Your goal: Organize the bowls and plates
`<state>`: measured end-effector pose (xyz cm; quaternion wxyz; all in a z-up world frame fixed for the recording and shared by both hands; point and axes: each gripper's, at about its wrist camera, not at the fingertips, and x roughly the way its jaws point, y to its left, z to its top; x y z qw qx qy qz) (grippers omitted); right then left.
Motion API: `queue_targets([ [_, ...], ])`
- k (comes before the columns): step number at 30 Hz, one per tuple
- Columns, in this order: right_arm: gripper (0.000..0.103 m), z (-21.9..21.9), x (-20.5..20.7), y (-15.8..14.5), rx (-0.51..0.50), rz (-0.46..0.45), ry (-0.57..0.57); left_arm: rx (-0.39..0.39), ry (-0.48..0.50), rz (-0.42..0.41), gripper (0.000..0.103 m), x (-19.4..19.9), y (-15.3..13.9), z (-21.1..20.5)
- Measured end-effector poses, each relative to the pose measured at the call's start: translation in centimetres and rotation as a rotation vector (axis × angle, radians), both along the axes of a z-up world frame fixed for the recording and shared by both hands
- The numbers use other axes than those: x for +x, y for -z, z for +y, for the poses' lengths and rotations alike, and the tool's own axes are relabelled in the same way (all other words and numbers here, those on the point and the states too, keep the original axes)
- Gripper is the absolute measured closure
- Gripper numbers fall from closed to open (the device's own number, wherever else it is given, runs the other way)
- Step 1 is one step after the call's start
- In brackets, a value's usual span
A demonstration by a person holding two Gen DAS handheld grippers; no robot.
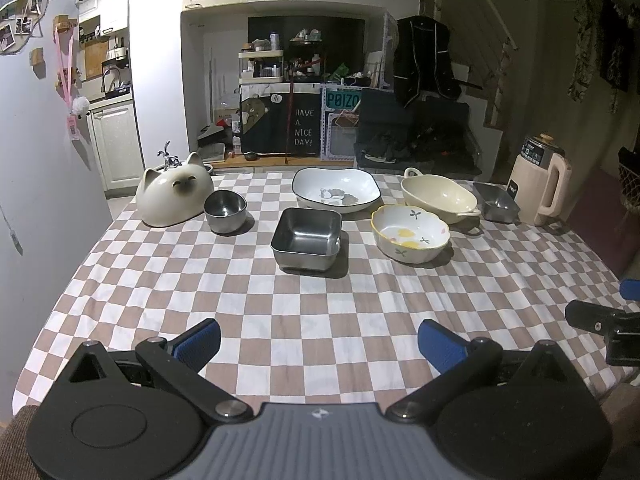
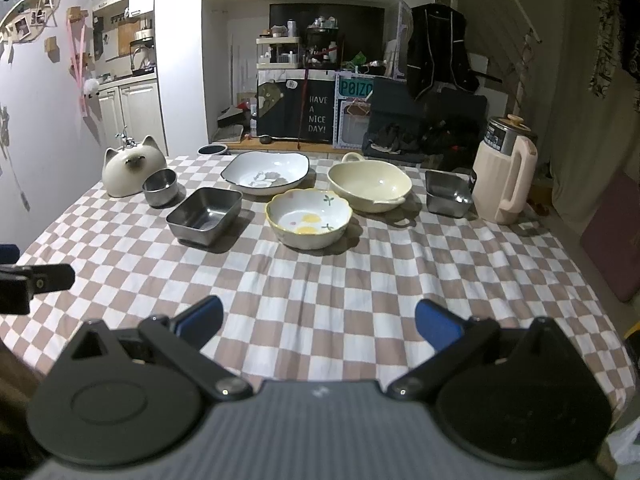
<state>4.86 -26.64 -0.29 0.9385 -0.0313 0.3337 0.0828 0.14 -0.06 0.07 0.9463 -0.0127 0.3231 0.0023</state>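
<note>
Six dishes on a checked tablecloth [image 1: 320, 304]; both tools idle at the near edge.

Left gripper [image 1: 319, 338] and right gripper [image 2: 319, 320]: blue fingers spread wide, nothing between them. Back row: round steel bowl [image 1: 225, 210], white square-rimmed plate [image 1: 336, 194], cream handled bowl [image 1: 440, 198], small steel tray [image 1: 496, 202]. Nearer: square steel bowl [image 1: 306, 238], flower-printed bowl [image 1: 410, 232]. Cat-shaped ceramic [image 1: 172, 196] far left; electric kettle [image 1: 540, 182] far right.

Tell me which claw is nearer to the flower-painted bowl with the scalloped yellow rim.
Right. The right claw, open and empty, sits almost straight in front of the flower-painted bowl. The left claw, also open, is further to the left, lined up with the square steel container.
</note>
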Motion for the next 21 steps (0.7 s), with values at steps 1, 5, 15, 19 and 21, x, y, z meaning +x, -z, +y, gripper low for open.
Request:
queue_targets([
  [1, 0.0, 0.14, 0.0, 0.08, -0.001, 0.0, -0.001, 0.0, 0.0, 0.0, 0.0, -0.01, 0.0, -0.01],
  [5, 0.0, -0.04, 0.16, 0.06, -0.002, 0.003, -0.001, 0.0, 0.002, 0.0, 0.0, -0.04, -0.03, -0.04],
  [15, 0.0, 0.16, 0.02, 0.13, -0.003, 0.002, 0.0, 0.0, 0.001, 0.0, 0.0, -0.06, -0.15, -0.13],
  [19, 0.0, 0.15, 0.03, 0.14, -0.003, 0.002, 0.0, 0.0, 0.001, -0.001, 0.0, -0.08, -0.23, -0.25],
  [21, 0.0, 0.17, 0.01, 0.14, -0.003, 0.002, 0.0, 0.0, 0.001, -0.001, 0.0, -0.08, -0.21, -0.24],
])
